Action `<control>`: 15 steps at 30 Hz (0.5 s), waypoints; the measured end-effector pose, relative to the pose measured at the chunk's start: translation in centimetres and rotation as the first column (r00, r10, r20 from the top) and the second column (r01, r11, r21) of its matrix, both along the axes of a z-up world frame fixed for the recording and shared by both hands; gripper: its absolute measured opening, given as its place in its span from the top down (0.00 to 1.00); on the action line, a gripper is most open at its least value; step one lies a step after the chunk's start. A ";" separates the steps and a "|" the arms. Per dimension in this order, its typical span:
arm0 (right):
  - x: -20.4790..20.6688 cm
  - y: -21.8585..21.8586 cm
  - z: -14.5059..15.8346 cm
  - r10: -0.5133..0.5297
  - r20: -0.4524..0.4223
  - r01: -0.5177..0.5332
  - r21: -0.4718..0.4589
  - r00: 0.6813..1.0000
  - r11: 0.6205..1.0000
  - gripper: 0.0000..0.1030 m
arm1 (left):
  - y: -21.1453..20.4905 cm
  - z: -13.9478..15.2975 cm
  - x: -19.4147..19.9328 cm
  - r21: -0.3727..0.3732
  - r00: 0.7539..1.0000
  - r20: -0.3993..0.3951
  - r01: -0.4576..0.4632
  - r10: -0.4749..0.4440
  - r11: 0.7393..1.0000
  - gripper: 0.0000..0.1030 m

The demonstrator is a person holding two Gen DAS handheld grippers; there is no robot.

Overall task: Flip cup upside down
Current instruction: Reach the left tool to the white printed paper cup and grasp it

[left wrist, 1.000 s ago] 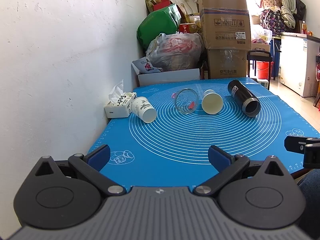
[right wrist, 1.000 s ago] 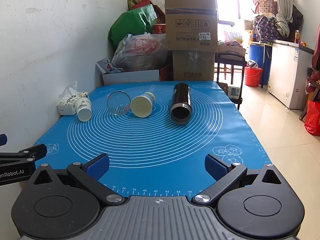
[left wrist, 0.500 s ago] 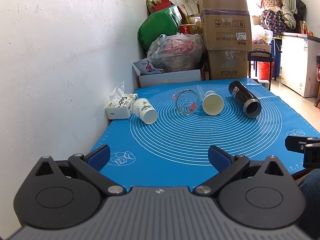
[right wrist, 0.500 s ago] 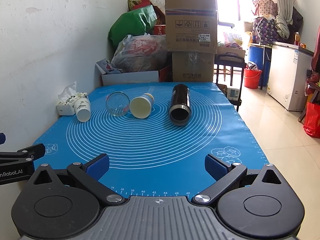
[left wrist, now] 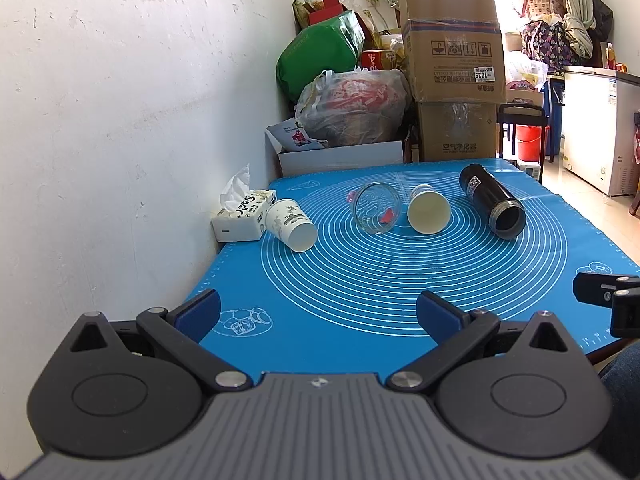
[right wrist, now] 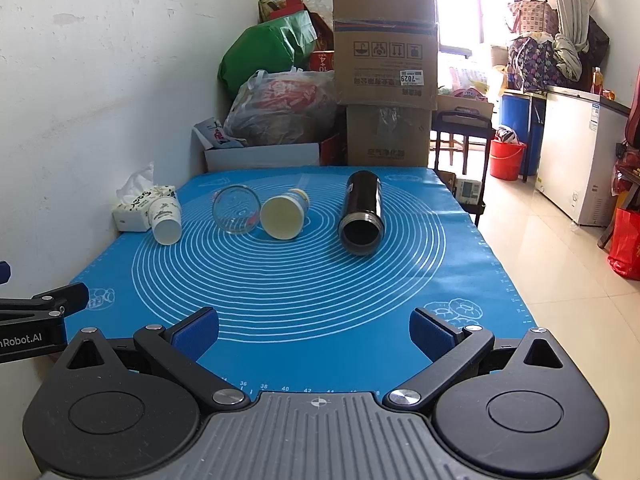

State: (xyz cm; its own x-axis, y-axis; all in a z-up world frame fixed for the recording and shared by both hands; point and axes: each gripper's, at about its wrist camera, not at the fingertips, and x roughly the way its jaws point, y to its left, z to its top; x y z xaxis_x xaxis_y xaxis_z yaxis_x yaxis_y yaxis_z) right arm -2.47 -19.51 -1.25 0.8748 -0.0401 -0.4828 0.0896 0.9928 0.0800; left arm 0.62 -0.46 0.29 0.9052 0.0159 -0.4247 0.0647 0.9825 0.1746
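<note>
Several cups lie on their sides on the blue mat [left wrist: 400,280] [right wrist: 280,280], mouths toward me: a printed white paper cup [left wrist: 291,224] [right wrist: 165,221] at the left, a clear glass [left wrist: 376,208] [right wrist: 236,210], a cream cup [left wrist: 428,210] [right wrist: 284,215] and a black flask [left wrist: 492,200] [right wrist: 362,212] at the right. My left gripper [left wrist: 318,314] is open and empty at the mat's near left edge. My right gripper [right wrist: 314,330] is open and empty at the near edge, to the right of the left one.
A tissue box [left wrist: 244,216] [right wrist: 134,208] stands by the white wall behind the paper cup. Cardboard boxes [right wrist: 384,72], bags and a white box are piled beyond the table's far end. The table's right edge drops to a tiled floor [right wrist: 560,260].
Both views have shifted slightly; the cups appear a little lower and nearer in the left wrist view. Nothing on the mat has moved and both grippers stay open.
</note>
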 end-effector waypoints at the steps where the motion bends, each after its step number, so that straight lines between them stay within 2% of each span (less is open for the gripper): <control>1: 0.1 -0.1 0.1 0.002 0.001 -0.002 -0.001 1.000 1.000 0.00 | 0.0 0.0 0.1 -0.001 1.000 -0.002 -0.001 0.001 1.000 0.00; 6: 1.2 -0.5 0.5 0.010 0.003 -0.010 0.008 1.000 1.000 0.00 | 0.2 0.0 1.4 -0.011 1.000 -0.011 -0.013 0.013 1.000 0.00; 8: 2.0 -0.9 0.7 0.011 -0.001 -0.011 0.019 1.000 1.000 0.00 | 0.2 0.2 2.3 0.010 1.000 0.001 -0.015 0.015 1.000 0.00; 10: 3.0 -1.3 0.8 0.016 -0.004 -0.015 0.036 1.000 0.999 0.00 | 0.1 0.4 3.6 0.038 1.000 0.004 -0.026 0.026 0.999 0.00; 15: 5.6 -2.0 1.4 0.002 0.005 -0.002 0.027 1.000 1.000 0.00 | 0.5 0.3 7.4 0.031 0.999 -0.017 -0.048 0.048 0.998 0.00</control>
